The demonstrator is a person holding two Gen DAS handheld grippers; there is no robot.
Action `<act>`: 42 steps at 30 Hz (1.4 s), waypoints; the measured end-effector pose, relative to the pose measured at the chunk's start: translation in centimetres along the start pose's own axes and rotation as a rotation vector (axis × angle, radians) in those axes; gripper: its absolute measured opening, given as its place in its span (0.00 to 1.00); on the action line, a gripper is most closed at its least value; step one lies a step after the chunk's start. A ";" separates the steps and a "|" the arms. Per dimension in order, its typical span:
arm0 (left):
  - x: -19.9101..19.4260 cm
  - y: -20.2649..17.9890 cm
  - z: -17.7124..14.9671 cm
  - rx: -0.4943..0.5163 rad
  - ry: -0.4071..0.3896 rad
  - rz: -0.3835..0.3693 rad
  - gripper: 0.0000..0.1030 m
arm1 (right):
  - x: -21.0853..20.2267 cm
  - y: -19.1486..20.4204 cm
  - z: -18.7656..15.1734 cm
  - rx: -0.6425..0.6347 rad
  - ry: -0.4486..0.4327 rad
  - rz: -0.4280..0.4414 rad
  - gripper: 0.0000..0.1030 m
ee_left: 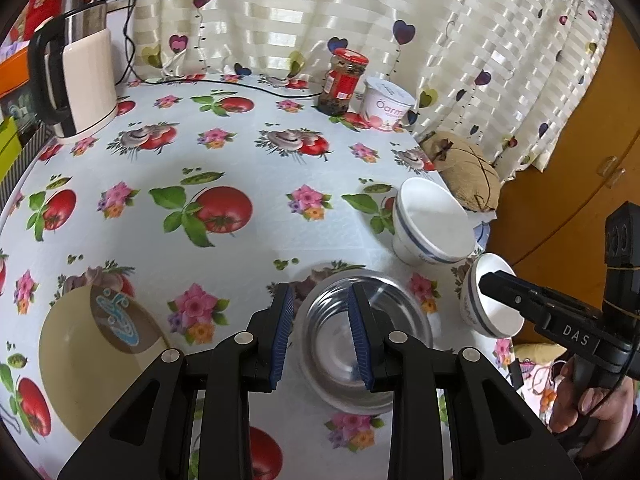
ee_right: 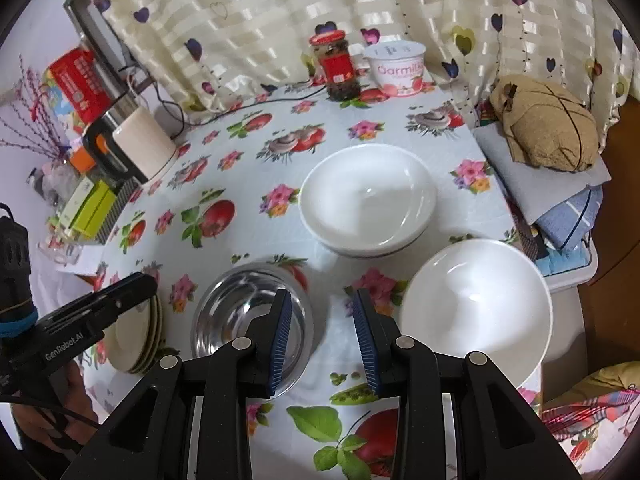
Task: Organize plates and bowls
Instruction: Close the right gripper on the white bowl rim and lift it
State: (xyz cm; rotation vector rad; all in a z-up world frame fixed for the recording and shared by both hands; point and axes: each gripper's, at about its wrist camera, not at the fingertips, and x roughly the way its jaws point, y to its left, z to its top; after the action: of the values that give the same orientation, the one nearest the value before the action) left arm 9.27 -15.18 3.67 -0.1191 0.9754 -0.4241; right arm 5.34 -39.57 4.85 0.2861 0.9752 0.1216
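Observation:
A steel bowl [ee_left: 360,344] sits on the flowered tablecloth [ee_left: 256,184]; it also shows in the right wrist view [ee_right: 240,304]. My left gripper [ee_left: 320,336] is open just above its left rim. My right gripper [ee_right: 322,336] is open, hovering between the steel bowl and a white bowl [ee_right: 476,304]. That gripper shows in the left wrist view [ee_left: 492,280] over the small blue-striped white bowl [ee_left: 488,300]. White bowls [ee_right: 368,200] are stacked behind; they also show in the left wrist view [ee_left: 432,224]. Beige plates [ee_left: 96,360] lie at the left, also seen in the right wrist view [ee_right: 132,332].
An electric kettle [ee_left: 80,72] stands at the back left. A red-lidded jar [ee_left: 340,80] and a yogurt tub [ee_left: 388,104] stand by the curtain. A brown cloth bundle [ee_right: 544,124] on folded cloths lies at the table's right edge. Boxes [ee_right: 88,208] crowd the left side.

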 end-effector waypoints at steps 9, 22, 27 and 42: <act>1.0 -1.3 1.0 0.020 0.008 -0.018 0.28 | -0.5 -1.5 1.2 0.023 -0.030 -0.013 0.31; 3.0 -3.3 2.4 0.046 0.025 -0.038 0.28 | 0.1 -3.2 2.7 0.038 -0.044 -0.024 0.31; 3.8 -4.1 3.0 0.053 0.029 -0.045 0.28 | 0.4 -4.1 3.3 0.048 -0.047 -0.029 0.31; 8.0 -5.9 4.8 0.047 0.069 -0.074 0.28 | 2.7 -6.8 5.4 0.085 -0.039 -0.042 0.27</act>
State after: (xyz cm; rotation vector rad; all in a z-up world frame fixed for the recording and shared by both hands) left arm 15.39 -24.21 1.87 -0.0990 1.0303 -0.5214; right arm 11.12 -46.46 3.54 0.3448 0.9482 0.0356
